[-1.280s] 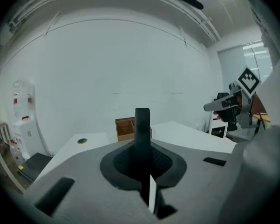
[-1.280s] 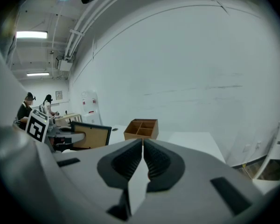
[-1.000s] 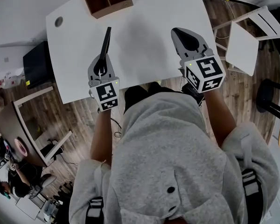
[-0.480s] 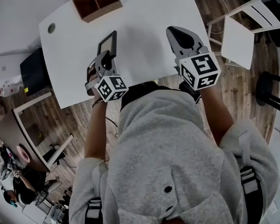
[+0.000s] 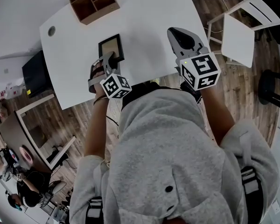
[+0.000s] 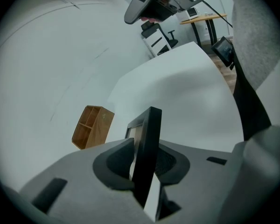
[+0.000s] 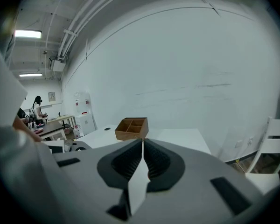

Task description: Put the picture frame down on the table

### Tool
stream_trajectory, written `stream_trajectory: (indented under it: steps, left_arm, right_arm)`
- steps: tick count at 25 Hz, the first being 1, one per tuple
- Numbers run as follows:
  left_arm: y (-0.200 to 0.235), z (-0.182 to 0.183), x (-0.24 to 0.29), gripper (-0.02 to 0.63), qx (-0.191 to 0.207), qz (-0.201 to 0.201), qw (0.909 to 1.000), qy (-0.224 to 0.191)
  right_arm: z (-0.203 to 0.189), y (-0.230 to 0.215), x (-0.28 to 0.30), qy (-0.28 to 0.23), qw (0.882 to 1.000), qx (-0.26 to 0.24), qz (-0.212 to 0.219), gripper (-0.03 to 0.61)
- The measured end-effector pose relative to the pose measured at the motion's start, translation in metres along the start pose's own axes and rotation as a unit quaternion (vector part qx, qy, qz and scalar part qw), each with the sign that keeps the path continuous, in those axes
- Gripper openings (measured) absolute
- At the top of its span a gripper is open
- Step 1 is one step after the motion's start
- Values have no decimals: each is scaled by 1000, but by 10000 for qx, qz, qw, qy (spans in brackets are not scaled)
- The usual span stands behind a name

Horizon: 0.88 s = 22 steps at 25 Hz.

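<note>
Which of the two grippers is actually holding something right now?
The left gripper: it is shut on the edge of the black picture frame. The right gripper is shut with nothing in it.

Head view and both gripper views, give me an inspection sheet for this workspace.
Surface: white table, mostly bare.
Job's things: picture frame, clamped by its edge over the table; contact unclear.
Clutter: wooden organizer at the far corner.
Grippers: left tongs shut on the frame; right tongs shut, empty, above the table.
Cables: nothing seen on the table.
Surroundings: white chair at the right, wood floor.
</note>
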<state>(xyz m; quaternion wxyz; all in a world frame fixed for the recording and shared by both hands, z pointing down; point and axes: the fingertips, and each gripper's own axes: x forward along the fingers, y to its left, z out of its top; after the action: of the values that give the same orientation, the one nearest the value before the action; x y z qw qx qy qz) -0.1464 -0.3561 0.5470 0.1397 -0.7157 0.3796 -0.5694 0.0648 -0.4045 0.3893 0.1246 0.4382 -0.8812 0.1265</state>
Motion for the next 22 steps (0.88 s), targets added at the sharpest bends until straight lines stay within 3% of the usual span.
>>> stream_trajectory:
  steps: [7, 10, 13, 22]
  left_arm:
    - [-9, -2, 3, 90, 79, -122, 9999, -15]
    - [-22, -3, 8, 139, -161, -464, 9987, -112]
    - [-37, -3, 13, 181, -92, -788, 9968, -110]
    - [-50, -4, 16, 216, -240, -1383, 9893, -399]
  right_arm:
    - [-2, -7, -4, -10, 10000, 50, -58, 29]
    - [-2, -9, -4, -14, 9999, 80, -92, 29]
    - [-4, -12, -7, -9, 9999, 94, -137, 29]
    - [-7, -17, -8, 48, 9997, 86, -208, 29]
